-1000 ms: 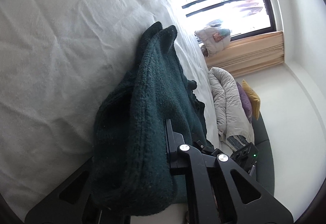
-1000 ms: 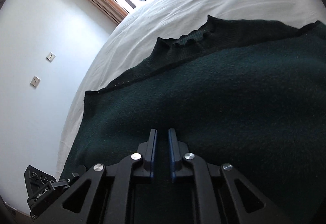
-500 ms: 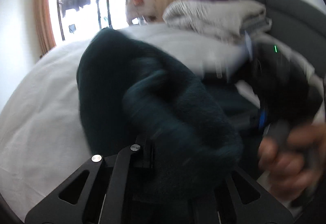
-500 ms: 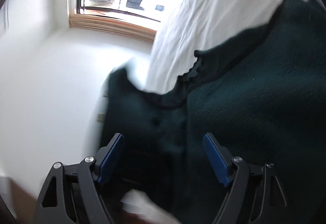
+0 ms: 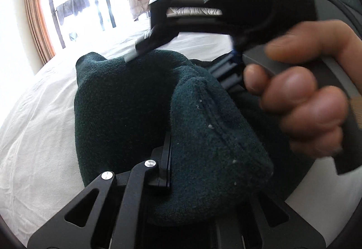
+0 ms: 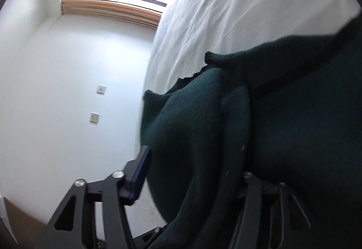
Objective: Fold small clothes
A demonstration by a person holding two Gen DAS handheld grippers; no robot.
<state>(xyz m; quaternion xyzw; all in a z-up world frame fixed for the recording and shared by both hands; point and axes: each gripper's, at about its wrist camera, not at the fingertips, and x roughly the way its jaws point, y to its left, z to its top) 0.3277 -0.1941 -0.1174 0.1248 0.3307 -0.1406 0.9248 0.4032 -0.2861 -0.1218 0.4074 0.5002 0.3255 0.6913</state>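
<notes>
A: What fills the frame, largest first?

B: A white-sheeted bed [image 5: 40, 126] spreads across the left and centre of the left wrist view and across the upper right of the right wrist view [image 6: 237, 4]. Behind it stands a tall window [image 5: 74, 0] with tan curtains [image 5: 38, 13]; a white wall [image 6: 67, 95] carrying two switch plates [image 6: 94, 117] takes the left of the right wrist view.

A: And the garment?

B: A dark green knit sweater [image 5: 140, 113] sits bunched in the centre of the left wrist view, its long axis running from the bottom of the frame up toward the window, one rounded end pointing at the upper left. In the right wrist view it [image 6: 282, 124] fills the right half, a narrow piece reaching toward the upper centre.

A: The fingers?

B: The left gripper [image 5: 178, 158] has its fingers clenched on a thick fold of the sweater. The right gripper [image 6: 194, 176] has fingers spread wide, with cloth bulging between them; whether they press it, I cannot tell. The right hand [image 5: 303, 93] grips its handle at the right of the left wrist view.
</notes>
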